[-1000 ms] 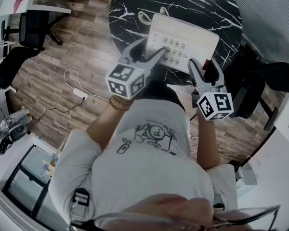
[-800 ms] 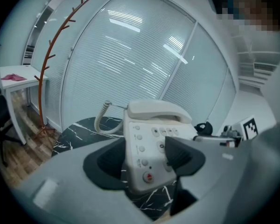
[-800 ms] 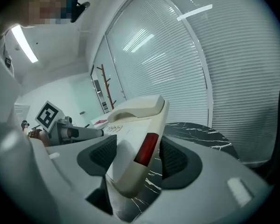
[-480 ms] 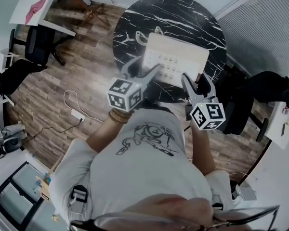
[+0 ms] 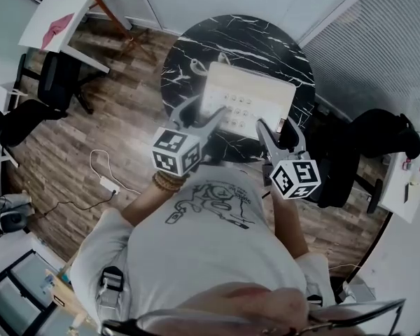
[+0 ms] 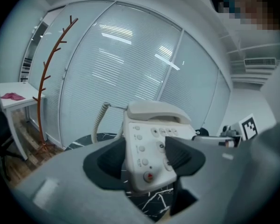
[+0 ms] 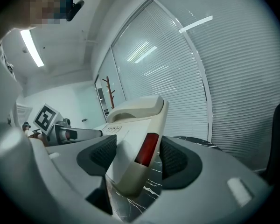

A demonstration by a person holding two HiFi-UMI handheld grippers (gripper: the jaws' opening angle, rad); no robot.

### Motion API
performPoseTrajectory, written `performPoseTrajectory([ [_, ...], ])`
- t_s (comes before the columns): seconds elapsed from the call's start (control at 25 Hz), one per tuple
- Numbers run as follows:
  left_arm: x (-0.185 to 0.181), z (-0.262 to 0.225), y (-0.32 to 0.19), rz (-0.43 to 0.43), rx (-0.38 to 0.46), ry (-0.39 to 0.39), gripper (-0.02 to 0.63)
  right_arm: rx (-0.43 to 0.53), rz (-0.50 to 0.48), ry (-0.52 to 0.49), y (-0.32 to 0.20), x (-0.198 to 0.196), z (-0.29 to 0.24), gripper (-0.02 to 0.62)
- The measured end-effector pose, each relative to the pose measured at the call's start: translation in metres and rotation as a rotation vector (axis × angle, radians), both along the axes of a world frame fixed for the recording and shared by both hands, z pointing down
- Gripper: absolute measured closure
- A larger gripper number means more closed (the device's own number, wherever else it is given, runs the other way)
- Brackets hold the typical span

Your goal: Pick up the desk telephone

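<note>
We hold the cream plastic desk telephone (image 5: 255,93) up in the middle of the head view, over the round black marble table (image 5: 196,54). Our left gripper (image 5: 204,114) fingers squeeze its lower left corner. Our right gripper (image 5: 278,127) fingers squeeze its right side, by the red strip (image 7: 147,149).

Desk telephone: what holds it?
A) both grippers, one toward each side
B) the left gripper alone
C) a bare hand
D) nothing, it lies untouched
A: the left gripper and the right gripper each have their jaws closed on the desk telephone.
</note>
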State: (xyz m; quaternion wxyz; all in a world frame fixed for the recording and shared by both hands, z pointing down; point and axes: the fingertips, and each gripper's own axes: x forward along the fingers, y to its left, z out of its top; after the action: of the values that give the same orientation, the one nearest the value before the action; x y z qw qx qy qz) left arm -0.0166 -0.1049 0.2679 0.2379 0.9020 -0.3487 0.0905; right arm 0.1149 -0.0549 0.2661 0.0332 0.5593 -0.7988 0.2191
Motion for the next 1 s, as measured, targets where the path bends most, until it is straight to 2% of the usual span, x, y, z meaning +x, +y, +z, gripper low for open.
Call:
performPoseTrajectory([
  [0.28, 0.009, -0.009, 0.010, 0.007, 0.013, 0.001, 0.336, 0.009, 0.016, -0.010, 0.012, 0.009, -0.009, 0.299],
  [1.0, 0.012, 0.002, 0.009, 0.000, -0.007, 0.001, 0.334, 0.009, 0.010, -0.003, 0.009, 0.011, -0.002, 0.299],
])
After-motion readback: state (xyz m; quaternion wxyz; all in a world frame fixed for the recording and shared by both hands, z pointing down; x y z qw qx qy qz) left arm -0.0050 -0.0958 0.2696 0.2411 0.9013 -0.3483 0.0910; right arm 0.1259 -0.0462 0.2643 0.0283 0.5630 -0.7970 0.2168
